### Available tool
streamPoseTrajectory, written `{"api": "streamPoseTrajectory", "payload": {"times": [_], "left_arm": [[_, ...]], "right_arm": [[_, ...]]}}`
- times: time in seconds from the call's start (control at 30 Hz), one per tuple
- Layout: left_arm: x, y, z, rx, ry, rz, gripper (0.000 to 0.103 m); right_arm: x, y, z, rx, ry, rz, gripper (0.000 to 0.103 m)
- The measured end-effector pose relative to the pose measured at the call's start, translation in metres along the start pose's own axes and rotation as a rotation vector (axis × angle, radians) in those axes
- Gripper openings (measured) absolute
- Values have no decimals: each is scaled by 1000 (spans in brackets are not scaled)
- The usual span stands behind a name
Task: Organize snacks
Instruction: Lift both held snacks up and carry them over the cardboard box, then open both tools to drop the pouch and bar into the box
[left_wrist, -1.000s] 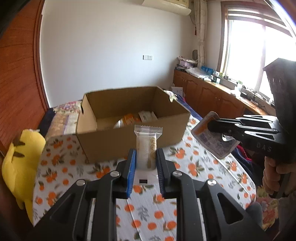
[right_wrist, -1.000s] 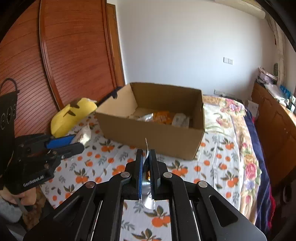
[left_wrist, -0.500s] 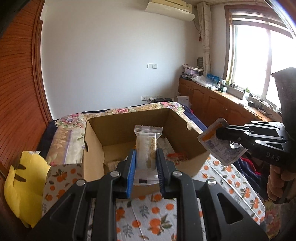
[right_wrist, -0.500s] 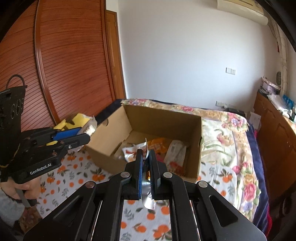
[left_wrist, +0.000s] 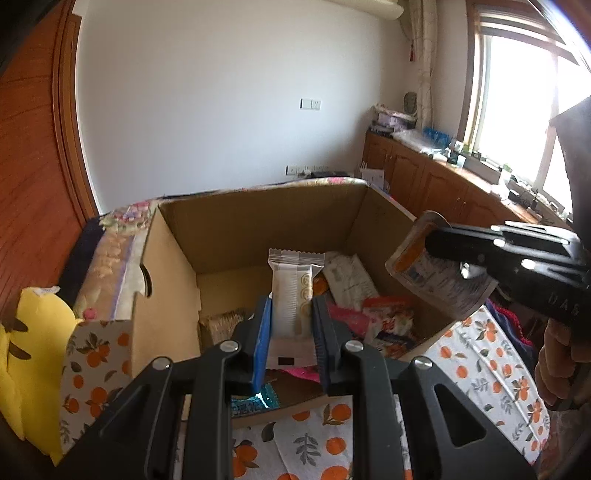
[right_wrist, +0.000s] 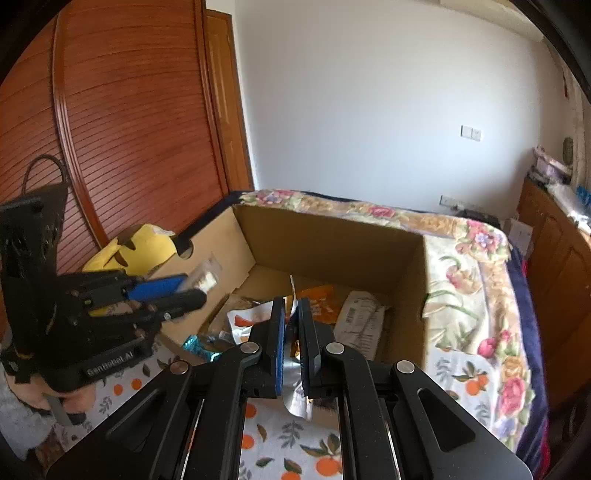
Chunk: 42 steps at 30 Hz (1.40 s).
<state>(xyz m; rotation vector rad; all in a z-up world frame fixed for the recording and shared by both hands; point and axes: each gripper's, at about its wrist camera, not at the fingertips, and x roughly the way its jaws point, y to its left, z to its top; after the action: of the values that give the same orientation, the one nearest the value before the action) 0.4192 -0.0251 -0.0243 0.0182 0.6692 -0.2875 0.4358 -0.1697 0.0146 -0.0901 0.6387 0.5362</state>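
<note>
Two snack packets held over an open cardboard box of snacks

A white cookie packet (left_wrist: 293, 299) stands upright, pinched at its sides, above the near part of the open cardboard box (left_wrist: 258, 221). To the right, a flat silver pouch with orange print (left_wrist: 439, 277) is gripped by one edge over the box's right wall. Inside lie loose wrappers: a white packet (left_wrist: 349, 280), red and pink ones (left_wrist: 384, 317), and a teal one (left_wrist: 255, 404) nearest.
</note>
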Motion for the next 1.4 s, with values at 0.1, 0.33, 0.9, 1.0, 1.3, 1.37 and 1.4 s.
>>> {"api": "streamPoseTrajectory", "payload": {"times": [0.1, 0.33, 0.9, 1.0, 1.3, 1.37, 1.4], "left_arm": [[11, 1, -4, -6, 17, 3, 19], [26, 7, -4, -18, 25, -3, 20], [26, 6, -11, -23, 31, -6, 27], [17, 3, -13, -10, 22, -1, 27], [-26, -12, -10, 20, -20, 23, 27], [-41, -15, -9, 21, -33, 29, 27], [-49, -16, -9, 23, -42, 32, 27]], "right_arm": [[14, -1, 2, -5, 3, -4, 4], [31, -6, 9, 8, 4, -11, 3], [73, -35, -4, 142, 84, 49, 16], [71, -33, -9, 127, 92, 30, 16], [33, -17, -18, 106, 72, -27, 16], [17, -10, -20, 99, 61, -50, 16], [11, -8, -20, 95, 57, -58, 16]]}}
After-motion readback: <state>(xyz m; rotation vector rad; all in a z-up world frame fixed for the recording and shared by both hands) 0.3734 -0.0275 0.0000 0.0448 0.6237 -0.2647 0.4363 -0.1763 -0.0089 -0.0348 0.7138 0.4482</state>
